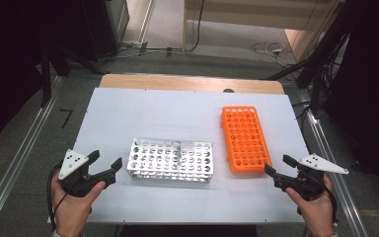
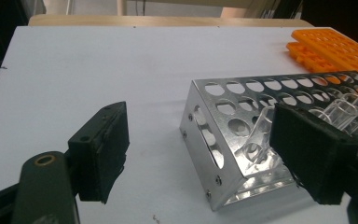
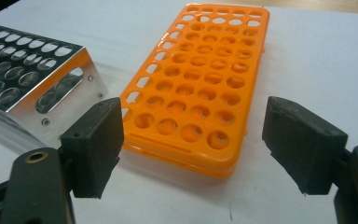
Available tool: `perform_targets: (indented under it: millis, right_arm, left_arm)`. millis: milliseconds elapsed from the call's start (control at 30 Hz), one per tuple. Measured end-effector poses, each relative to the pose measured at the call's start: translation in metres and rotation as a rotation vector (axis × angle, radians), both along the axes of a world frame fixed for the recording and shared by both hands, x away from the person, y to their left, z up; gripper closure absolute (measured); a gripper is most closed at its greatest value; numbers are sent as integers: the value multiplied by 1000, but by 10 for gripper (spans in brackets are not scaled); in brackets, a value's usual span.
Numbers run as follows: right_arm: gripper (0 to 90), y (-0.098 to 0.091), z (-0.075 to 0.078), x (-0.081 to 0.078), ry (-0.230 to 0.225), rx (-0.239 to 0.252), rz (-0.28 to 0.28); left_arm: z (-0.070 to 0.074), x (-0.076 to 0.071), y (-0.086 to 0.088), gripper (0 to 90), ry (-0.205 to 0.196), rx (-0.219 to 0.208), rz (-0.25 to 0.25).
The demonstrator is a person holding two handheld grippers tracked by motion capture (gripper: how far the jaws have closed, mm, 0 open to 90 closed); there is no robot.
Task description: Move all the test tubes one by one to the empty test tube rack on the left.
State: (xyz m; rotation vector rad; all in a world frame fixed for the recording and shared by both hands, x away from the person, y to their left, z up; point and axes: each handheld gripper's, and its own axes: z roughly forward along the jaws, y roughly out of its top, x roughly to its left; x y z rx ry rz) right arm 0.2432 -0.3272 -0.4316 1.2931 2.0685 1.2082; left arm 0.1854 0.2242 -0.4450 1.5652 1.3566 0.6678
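Left gripper (image 1: 105, 162) jaws spread, nothing gripped, just beside left end of metal tube rack (image 1: 170, 159). Clear glass tubes (image 2: 349, 108) lean inside that rack near its end. Right gripper (image 1: 280, 165) jaws apart, empty, near front end of orange tube rack (image 1: 244, 138); its holes empty. Both racks on white table (image 1: 143, 111).

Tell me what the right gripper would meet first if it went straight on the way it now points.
Probably the near end of the orange rack: the right gripper stands open, and that end lies between its jaws just ahead. Depth is unclear, so the jaws might pass above it.
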Motion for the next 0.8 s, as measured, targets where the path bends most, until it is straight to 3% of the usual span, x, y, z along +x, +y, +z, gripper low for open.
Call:
perform_targets:
  millis: [433, 800]
  right_arm:
    - [193, -26, -8, 4, -4, -19, -76]
    - [193, -49, -23, 13, 27, -42, -158]
  left_arm:
    - [-11, 5, 13, 188, 30, 5, 50]
    - [-23, 12, 20, 188, 57, 26, 88]
